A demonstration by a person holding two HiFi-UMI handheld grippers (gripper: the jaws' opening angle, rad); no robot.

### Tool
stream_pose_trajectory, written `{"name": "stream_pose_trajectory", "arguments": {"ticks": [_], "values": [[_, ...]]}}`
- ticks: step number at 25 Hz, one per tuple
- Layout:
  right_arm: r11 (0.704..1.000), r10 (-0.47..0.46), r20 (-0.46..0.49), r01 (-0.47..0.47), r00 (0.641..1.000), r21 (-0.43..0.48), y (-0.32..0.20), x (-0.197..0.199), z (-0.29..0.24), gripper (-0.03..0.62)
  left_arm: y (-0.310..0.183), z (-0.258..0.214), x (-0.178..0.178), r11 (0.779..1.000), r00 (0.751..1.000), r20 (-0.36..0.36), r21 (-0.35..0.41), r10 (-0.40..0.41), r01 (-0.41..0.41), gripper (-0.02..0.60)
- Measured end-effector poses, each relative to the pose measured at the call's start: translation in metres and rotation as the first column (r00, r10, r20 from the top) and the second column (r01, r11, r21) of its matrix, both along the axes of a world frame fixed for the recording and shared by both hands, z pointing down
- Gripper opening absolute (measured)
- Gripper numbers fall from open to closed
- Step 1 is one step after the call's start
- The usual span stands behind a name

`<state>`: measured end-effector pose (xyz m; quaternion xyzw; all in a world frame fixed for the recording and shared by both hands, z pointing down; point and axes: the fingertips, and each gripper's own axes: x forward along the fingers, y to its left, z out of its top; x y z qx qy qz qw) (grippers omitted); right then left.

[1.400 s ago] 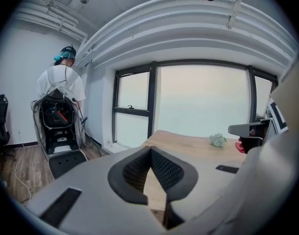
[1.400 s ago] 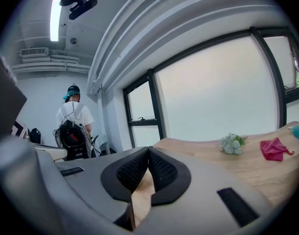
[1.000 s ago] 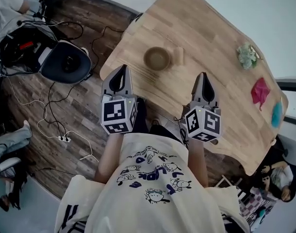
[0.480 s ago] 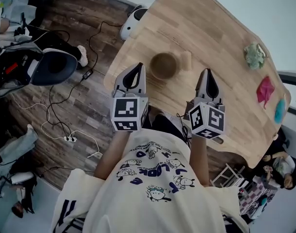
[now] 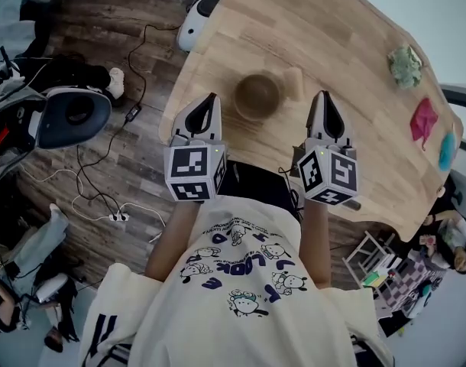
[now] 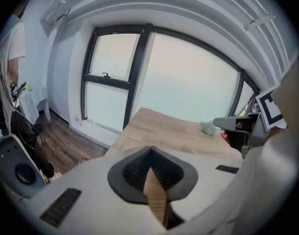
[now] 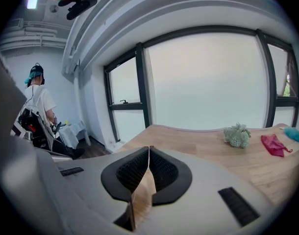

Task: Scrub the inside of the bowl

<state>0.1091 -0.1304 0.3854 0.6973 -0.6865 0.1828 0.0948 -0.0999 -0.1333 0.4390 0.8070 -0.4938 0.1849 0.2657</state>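
Observation:
A brown wooden bowl stands upright on the light wooden table near its front edge. A small tan block lies just to its right. My left gripper hovers to the left of the bowl, over the table's edge. Its jaws are shut with nothing between them. My right gripper is on the bowl's right, past the tan block, and is shut and empty too. Neither gripper touches the bowl. The bowl is hidden in both gripper views.
A pale green scrubber, a pink cloth and a blue item lie along the table's far right. A white device, a dark chair and cables are on the floor at left. People sit at the lower right.
Both grippers have moved forward and down towards the table, and their tips now flank the bowl. The head view has shifted. Jaws stay shut.

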Motion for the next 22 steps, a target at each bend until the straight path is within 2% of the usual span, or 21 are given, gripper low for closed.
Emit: {"name": "stream_pose_trajectory", "arguments": {"ticks": [11,13,15,17,22], "values": [[0.996,-0.045,0.018,0.046,0.999,-0.082,-0.006,0.0,0.031,0.008,0.003,0.02,0.01,0.996,1.0,-0.024,-0.09,-0.004,0.001,0.038],[0.992,-0.065,0.035,0.068,0.997,-0.102,-0.008,0.0,0.037,0.009,0.005,0.026,0.012,0.992,1.0,-0.015,-0.126,-0.015,0.013,0.042],[0.99,-0.083,0.046,0.088,0.995,-0.115,-0.011,-0.001,0.043,0.016,0.005,0.032,0.013,0.986,0.999,-0.02,-0.163,-0.028,0.024,0.077],[0.987,-0.099,0.04,0.104,0.994,-0.126,-0.015,0.0,0.048,0.052,0.005,0.037,0.015,0.98,0.998,-0.036,-0.193,-0.044,0.037,0.077],[0.982,-0.114,0.036,0.118,0.993,-0.148,-0.019,0.005,0.063,0.057,0.009,0.056,0.024,0.968,0.998,-0.039,-0.247,-0.049,0.038,0.088]]}}
